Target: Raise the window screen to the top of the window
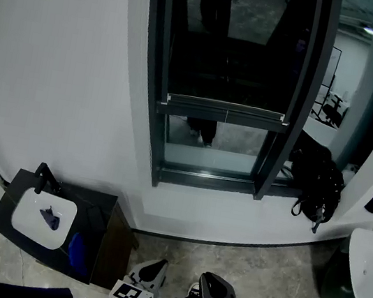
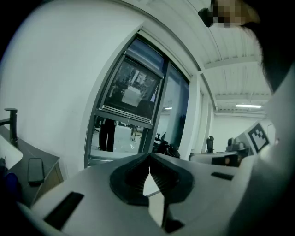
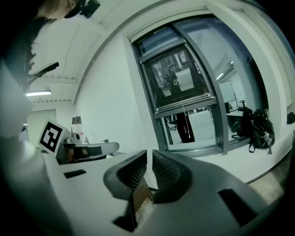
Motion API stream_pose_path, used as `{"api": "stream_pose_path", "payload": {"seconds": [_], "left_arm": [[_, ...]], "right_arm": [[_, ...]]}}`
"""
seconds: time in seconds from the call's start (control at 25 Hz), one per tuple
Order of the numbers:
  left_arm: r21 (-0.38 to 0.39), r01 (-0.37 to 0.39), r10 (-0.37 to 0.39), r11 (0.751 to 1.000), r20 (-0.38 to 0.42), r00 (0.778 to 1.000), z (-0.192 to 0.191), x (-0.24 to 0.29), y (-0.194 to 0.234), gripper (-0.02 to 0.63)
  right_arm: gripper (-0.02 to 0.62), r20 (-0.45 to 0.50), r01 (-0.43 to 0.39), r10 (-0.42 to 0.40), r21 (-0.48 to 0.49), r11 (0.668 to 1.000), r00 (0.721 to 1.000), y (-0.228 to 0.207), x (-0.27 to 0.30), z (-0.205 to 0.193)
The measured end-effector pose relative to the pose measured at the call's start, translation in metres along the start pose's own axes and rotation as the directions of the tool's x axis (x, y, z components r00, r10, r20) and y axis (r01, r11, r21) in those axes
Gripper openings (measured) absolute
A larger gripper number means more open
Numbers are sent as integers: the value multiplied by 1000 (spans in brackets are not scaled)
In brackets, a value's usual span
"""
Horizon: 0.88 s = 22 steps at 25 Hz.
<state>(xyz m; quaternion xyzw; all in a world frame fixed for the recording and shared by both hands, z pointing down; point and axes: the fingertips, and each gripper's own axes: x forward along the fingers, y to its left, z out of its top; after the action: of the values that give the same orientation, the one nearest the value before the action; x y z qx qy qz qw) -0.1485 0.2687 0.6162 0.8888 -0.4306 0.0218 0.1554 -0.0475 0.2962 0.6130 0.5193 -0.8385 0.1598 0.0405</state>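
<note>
Fingers [image 1: 152,270] well below window screen [image 1: 232,53]

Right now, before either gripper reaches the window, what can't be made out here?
- Head view: the top of the window is cut off by the upper edge.
- Head view: the left gripper and right gripper are clipped by the lower edge.
- Head view: dark item in the sink is too small to identify.
- All views: the person outside is hidden above the legs by the dark window screen.

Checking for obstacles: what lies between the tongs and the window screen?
Head view: only bare floor and the white ledge below the window; the sink stands left, the bag right.
</note>
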Motion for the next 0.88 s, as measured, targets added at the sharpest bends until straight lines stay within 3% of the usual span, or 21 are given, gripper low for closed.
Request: {"api": "stream_pose_path", "payload": {"seconds": [0.32,0.6,0.88], "left_arm": [[19,-19,19,1000,-6,1000,30,98,21,2],[57,-33,30,998,39,999,69,202,23,2],[101,-90,88,991,21,996,88,257,37,2]], "right_arm": [[29,0,-60,60,-23,998,998,-70,75,38],[29,32,-98,99,-43,994,995,-157,126,85],[29,24,-123,123,-19,992,992,-208,163,100]]}}
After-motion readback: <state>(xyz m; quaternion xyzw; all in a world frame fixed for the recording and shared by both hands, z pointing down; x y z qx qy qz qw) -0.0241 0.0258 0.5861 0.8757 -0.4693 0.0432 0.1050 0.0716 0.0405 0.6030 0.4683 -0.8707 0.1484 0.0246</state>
